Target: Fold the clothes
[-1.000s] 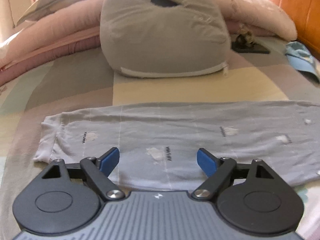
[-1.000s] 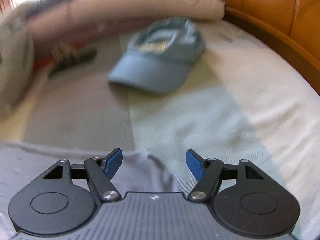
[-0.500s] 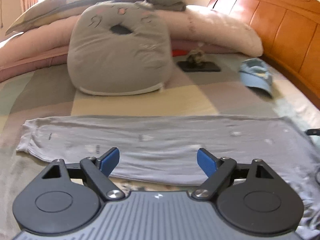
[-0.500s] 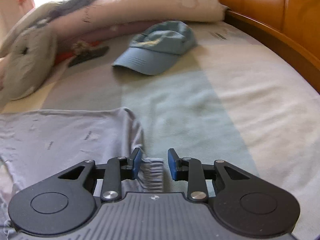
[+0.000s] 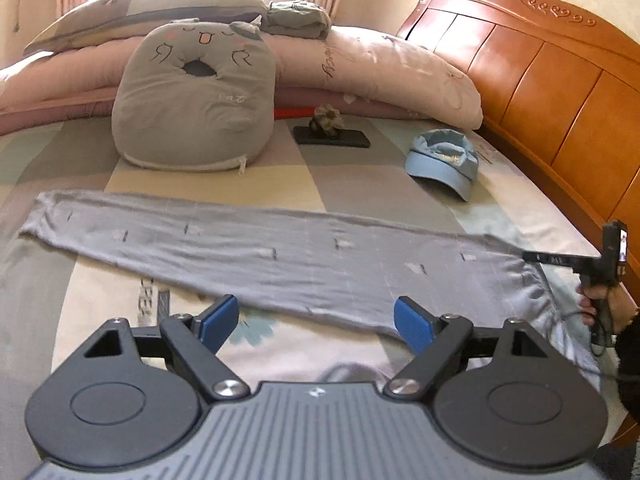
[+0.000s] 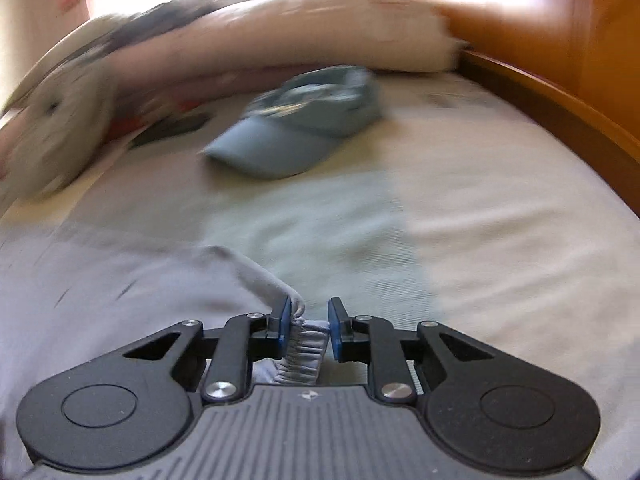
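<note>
A long grey garment (image 5: 280,256) with small prints lies folded in a narrow strip across the bed. My left gripper (image 5: 316,316) hovers open above the bedsheet, just in front of the strip's near edge, with nothing between its blue pads. My right gripper (image 6: 306,320) is at the strip's right end. Its jaws are closing, and the ribbed hem of the garment (image 6: 120,292) is bunched between the pads, touching both. In the left wrist view a hand (image 5: 608,304) holds the right gripper (image 5: 528,256) at that end.
A grey cat-face cushion (image 5: 192,100) stands behind the garment, against pink bedding (image 5: 380,68). A black phone (image 5: 332,136) and a blue cap (image 5: 442,160) lie on the sheet beyond it. The wooden headboard (image 5: 540,80) runs along the right.
My left gripper has drawn back and risen away from the garment, still open. The right gripper's jaws have narrowed from wide open onto the ribbed hem.
</note>
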`<state>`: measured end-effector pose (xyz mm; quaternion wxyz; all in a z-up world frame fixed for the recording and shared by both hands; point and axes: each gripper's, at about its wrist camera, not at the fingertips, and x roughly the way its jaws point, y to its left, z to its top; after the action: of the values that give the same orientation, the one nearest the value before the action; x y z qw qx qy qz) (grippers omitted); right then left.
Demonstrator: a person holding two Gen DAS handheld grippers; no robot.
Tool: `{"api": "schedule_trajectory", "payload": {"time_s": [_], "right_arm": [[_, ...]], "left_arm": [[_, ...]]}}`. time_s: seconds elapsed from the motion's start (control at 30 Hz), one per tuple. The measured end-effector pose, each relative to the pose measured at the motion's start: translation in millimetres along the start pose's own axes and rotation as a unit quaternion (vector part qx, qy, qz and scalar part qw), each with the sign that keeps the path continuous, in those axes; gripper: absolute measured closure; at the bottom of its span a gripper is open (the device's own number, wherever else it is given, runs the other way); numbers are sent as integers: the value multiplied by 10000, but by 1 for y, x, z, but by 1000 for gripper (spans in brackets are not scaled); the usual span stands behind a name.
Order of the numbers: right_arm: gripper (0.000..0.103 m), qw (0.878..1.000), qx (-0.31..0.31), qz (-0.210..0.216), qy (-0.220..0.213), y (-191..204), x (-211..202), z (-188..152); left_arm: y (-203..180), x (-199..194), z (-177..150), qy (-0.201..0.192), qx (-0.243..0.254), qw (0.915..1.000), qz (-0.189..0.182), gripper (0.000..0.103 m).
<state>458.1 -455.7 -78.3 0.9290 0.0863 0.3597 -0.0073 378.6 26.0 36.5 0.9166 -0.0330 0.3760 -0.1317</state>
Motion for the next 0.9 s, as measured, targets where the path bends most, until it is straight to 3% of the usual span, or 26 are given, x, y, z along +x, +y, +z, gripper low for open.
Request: {"api": "schedule_trajectory", "payload": {"time_s": [0.1, 0.2, 0.3, 0.4, 0.53, 0.57, 0.63, 0.8, 0.9], "right_arm": [[74, 9991, 410, -21, 106, -10, 3, 0], [71, 9993, 243, -15, -269, 2, -22, 2], [58, 9955, 174, 676, -644, 15, -45, 6], [57, 9910, 43, 1321, -205, 27, -33, 3], [61, 9960, -171, 791, 376, 24, 6, -6], [70, 9968, -130, 734, 294, 19, 8, -6], [70, 9966, 127, 726, 366, 9, 6, 0], [42, 9956, -104, 910, 198, 28, -37, -1], [34, 9921, -341, 1128, 434, 58, -55, -18]], "left_arm": [[-14, -7, -6, 38, -43, 9999, 87, 18], [-29, -11, -11, 50, -26, 9998, 186, 18], [-41, -6, -12, 139, -13, 9998, 156, 18], [-56, 3, -14, 270, 123, 9994, 154, 18], [-73, 15, -22, 489, 309, 9983, -4, 18], [-76, 16, -25, 541, 338, 9980, -15, 18], [-80, 17, -32, 651, 405, 9971, 11, 18], [-74, 16, -42, 760, 368, 9964, 49, 18], [-67, 16, -43, 739, 293, 9968, 31, 18]]}}
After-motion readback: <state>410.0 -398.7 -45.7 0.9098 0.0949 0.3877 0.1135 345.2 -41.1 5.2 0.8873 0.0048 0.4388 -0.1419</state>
